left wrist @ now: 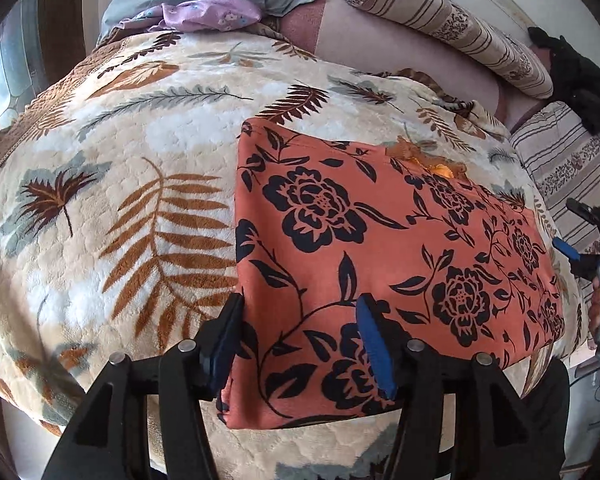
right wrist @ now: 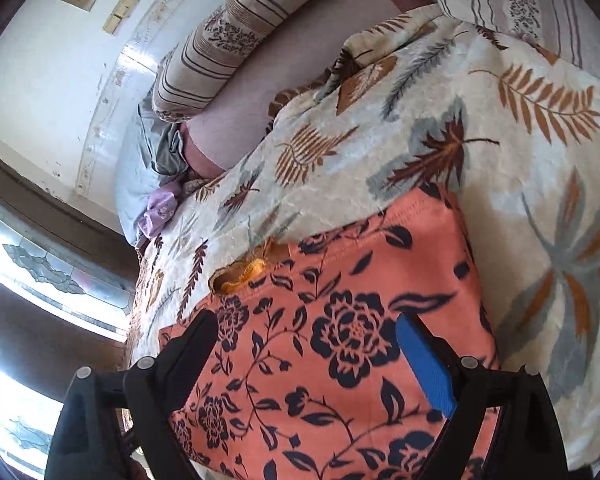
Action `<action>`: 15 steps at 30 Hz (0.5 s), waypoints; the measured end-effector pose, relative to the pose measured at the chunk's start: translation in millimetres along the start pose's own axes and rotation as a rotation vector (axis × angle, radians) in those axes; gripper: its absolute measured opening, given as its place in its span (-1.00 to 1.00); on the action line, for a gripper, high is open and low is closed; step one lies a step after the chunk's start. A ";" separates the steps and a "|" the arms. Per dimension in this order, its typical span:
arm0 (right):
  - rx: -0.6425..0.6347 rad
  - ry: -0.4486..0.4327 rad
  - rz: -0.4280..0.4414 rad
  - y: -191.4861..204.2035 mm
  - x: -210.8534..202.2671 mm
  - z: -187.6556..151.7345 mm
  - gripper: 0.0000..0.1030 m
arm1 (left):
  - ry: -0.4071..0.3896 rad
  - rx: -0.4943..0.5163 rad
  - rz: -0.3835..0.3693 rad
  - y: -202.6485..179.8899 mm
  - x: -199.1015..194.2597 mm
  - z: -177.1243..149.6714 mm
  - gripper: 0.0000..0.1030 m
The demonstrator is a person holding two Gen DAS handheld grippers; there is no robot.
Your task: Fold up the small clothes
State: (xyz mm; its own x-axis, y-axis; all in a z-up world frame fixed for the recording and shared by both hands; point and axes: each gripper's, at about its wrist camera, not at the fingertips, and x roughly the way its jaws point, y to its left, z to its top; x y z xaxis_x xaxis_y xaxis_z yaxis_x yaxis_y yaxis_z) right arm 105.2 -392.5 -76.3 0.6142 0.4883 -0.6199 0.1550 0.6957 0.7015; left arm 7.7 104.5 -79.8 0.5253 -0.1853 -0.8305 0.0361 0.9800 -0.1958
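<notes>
While both tools hung apart over the bed: nothing was pinched.
Left gripper (left wrist: 300, 344): spread, empty.
Right gripper (right wrist: 316, 356): spread wide, empty.
Orange floral garment (left wrist: 380, 248): folded flat on the leaf-print blanket (left wrist: 120, 160), just beneath both tools' fingertips.
Risk: a descending fingertip could snag the top layer and undo the fold.
</notes>
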 end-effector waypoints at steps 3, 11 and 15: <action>0.110 0.066 0.000 -28.0 37.1 17.0 0.78 | 0.016 -0.018 0.010 -5.9 4.1 2.0 0.21; 0.007 0.095 -0.035 -14.9 22.5 4.5 0.78 | 0.035 -0.020 0.072 -16.4 4.4 5.6 0.27; 0.081 0.141 -0.100 -38.5 24.3 -7.3 0.77 | 0.024 -0.001 0.095 -26.6 -1.6 6.3 0.27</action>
State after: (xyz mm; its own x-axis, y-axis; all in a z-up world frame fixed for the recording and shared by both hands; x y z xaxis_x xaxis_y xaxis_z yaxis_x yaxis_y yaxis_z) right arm 108.5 -403.5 -120.9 0.4792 0.4917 -0.7270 0.2749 0.7025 0.6564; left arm 11.3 79.2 -70.0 0.5059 -0.0929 -0.8576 -0.0135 0.9932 -0.1155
